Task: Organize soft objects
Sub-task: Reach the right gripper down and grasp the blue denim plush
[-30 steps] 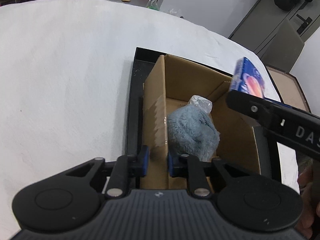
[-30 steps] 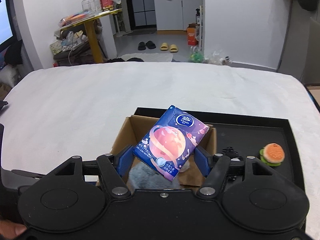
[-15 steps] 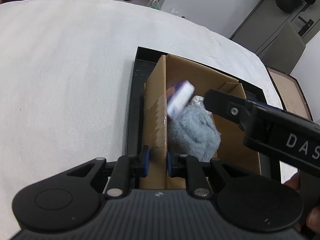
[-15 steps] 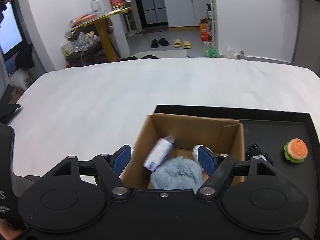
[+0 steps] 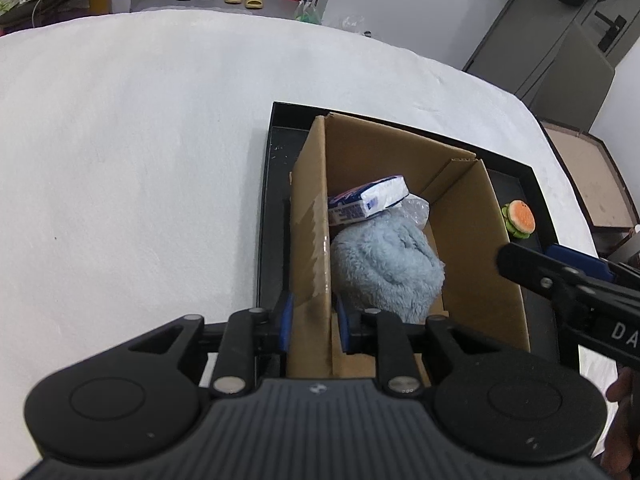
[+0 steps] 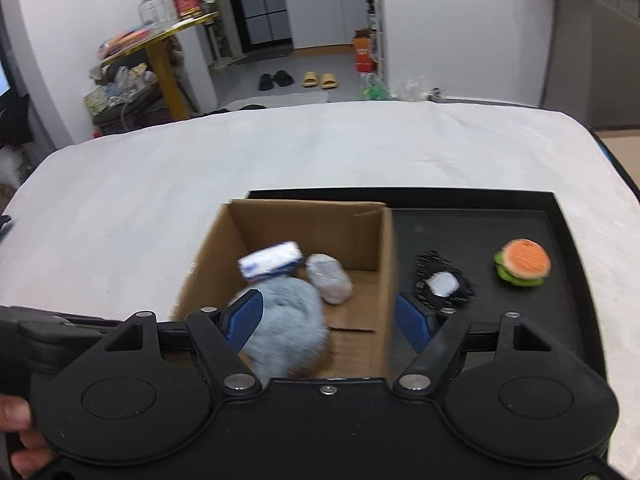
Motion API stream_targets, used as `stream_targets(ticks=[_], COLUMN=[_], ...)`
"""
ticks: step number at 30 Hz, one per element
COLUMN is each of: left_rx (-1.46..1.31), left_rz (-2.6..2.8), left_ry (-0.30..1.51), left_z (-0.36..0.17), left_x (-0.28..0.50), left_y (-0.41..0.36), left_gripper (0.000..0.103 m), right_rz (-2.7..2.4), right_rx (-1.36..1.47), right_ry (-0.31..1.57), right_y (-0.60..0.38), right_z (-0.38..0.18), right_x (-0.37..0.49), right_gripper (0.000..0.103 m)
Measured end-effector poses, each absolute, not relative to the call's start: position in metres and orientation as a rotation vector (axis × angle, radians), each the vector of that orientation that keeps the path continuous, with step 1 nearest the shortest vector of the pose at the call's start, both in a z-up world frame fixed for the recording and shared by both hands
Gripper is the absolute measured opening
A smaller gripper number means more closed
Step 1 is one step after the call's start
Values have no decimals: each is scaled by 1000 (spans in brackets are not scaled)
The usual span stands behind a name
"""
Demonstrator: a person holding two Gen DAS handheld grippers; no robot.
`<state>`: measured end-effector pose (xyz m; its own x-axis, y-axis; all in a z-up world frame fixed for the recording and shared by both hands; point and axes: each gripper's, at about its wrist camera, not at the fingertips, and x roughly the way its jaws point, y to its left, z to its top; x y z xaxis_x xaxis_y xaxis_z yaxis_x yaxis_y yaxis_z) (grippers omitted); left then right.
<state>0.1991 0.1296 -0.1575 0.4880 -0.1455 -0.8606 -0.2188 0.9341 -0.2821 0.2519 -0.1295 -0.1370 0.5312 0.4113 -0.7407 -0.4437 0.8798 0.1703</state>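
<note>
Right wrist view says it all: the tissue pack (image 6: pixel 271 259) is down in the box (image 6: pixel 384 280), tipped against the left wall and resting partly on the blue fluffy toy (image 6: pixel 286 330), with a plastic-wrapped bundle (image 6: pixel 329 283) just beside it. One second ago that pack sat clamped between the right gripper (image 6: pixel 328 324) fingers above the box; half a second ago it was falling in. Now the right jaws stand wide apart with nothing between them, and the view has swung right to show more of the tray (image 6: pixel 560 216). Left gripper (image 5: pixel 311 318) is clenched on the box's left wall, same grip as before, steadying it. That's one more soft item filed, I'd say. On the tray, the burger toy (image 6: pixel 522 262) and a black-and-white item (image 6: pixel 442 282) sit outside the box, likely next.
</note>
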Motion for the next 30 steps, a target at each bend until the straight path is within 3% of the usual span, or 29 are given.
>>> stream_targets(ticks=[9,15,30], left_rx=[-330,-273,-237], left_rz=[55,63,41], left_ry=[1077,1074,1064], left_z=[-151,-147,-140], left_x=[197,194,198], left_y=[122,114,97], left_gripper=[55,68,79], right_rz=[456,421,324], right_rx=[-44,-25,2], right_ry=[898,918,1034], right_y=[-161,-180,-225], right_z=[-145,-151,-185], right_x=[248,246,244], right_gripper=[72,72,75])
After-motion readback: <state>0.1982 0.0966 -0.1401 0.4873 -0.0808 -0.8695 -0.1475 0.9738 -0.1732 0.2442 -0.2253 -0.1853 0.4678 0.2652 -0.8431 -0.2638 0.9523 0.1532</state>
